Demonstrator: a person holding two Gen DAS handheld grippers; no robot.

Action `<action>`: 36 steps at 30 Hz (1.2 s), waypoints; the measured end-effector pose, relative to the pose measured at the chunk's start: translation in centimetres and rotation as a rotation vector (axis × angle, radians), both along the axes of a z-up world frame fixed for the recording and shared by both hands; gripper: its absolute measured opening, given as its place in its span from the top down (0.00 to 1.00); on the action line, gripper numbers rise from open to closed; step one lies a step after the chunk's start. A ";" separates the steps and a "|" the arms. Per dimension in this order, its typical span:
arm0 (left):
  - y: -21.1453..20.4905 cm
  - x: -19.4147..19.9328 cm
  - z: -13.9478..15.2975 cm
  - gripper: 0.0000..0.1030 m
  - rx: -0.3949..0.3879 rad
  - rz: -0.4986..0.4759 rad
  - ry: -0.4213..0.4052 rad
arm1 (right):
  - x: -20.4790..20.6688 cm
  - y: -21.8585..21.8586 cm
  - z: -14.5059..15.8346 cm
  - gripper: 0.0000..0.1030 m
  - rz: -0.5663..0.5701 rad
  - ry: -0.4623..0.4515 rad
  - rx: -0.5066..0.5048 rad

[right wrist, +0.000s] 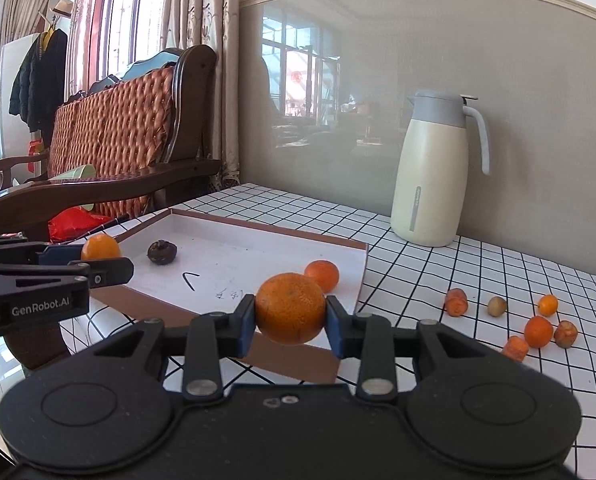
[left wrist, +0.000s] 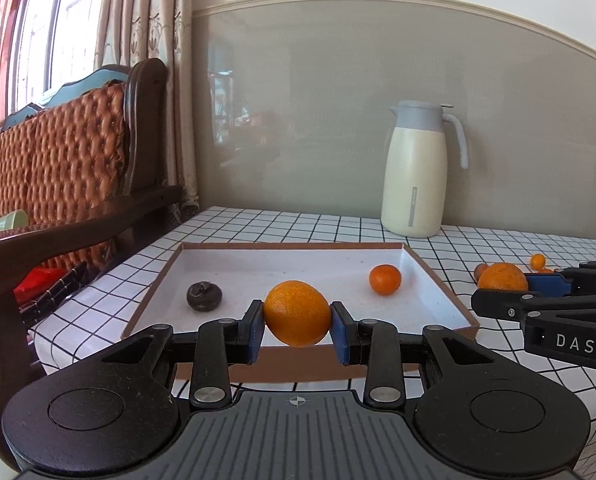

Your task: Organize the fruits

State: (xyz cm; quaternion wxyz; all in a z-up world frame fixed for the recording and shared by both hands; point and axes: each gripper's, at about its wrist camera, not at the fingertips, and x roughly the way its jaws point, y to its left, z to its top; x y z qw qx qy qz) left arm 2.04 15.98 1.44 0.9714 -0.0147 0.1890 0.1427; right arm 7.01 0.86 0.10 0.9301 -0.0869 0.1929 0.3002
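My left gripper [left wrist: 298,314] is shut on an orange [left wrist: 297,312], held above the near edge of a shallow white tray with a brown rim [left wrist: 438,280]. Inside the tray lie a small orange [left wrist: 384,279] and a dark shrivelled fruit [left wrist: 204,297]. My right gripper [right wrist: 290,314] is shut on a second orange [right wrist: 290,308], just off the tray's right near corner [right wrist: 362,272]. Each gripper shows in the other's view, the right one [left wrist: 502,280] at right, the left one [right wrist: 101,250] at left. Several small orange and brownish fruits [right wrist: 538,331] lie loose on the checked tablecloth right of the tray.
A cream thermos jug [right wrist: 428,188] with a grey lid stands at the back of the table by the wall. A wooden armchair with an orange woven cushion [right wrist: 113,140] stands left of the table. The grid tablecloth [right wrist: 478,272] covers the tabletop.
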 end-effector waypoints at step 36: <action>9.6 7.1 0.6 0.66 -0.011 0.108 -0.016 | 8.6 6.5 1.0 0.73 0.004 -0.028 0.036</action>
